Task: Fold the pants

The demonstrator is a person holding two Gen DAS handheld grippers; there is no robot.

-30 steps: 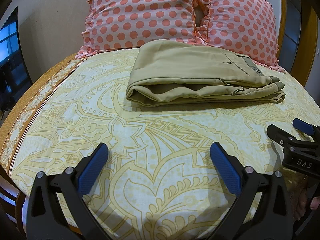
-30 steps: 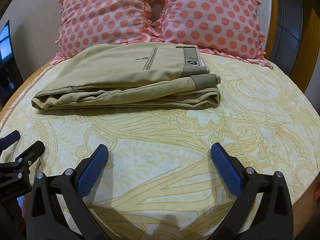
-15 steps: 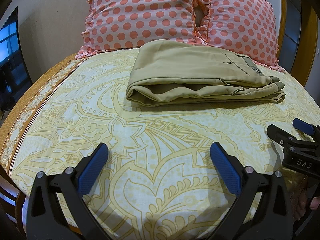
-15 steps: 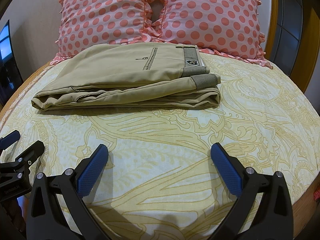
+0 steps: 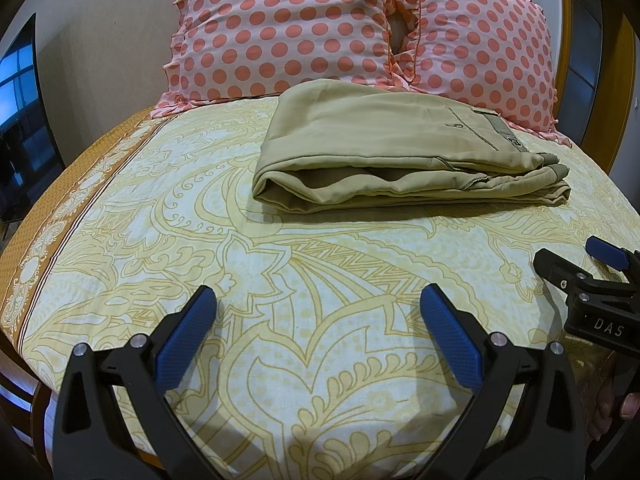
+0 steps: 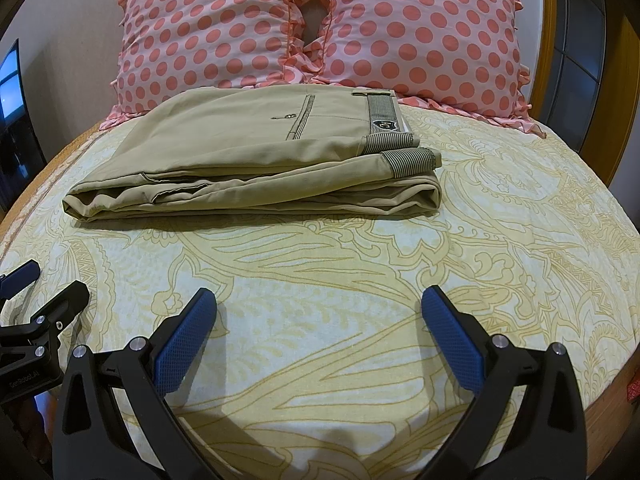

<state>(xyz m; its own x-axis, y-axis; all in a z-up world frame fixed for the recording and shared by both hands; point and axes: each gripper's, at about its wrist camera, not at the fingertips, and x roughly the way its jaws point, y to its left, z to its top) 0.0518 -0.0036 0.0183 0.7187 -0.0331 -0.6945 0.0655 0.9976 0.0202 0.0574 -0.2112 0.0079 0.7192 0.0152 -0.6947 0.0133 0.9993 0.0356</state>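
Observation:
Khaki pants [image 5: 384,148] lie folded in a flat stack on the bed, in front of the pillows; they also show in the right wrist view [image 6: 256,160], striped waistband at the right end. My left gripper [image 5: 316,312] is open and empty, low over the sheet, well short of the pants. My right gripper [image 6: 320,312] is open and empty, likewise near the bed's front. Each gripper shows at the edge of the other's view: the right gripper [image 5: 576,260] and the left gripper [image 6: 44,288].
Two pink polka-dot pillows [image 5: 288,28] [image 6: 424,28] lean at the head of the bed. The yellow patterned sheet [image 5: 320,264] covers the bed. A wooden frame [image 6: 616,100] stands at the right, a dark screen [image 5: 20,120] at the left.

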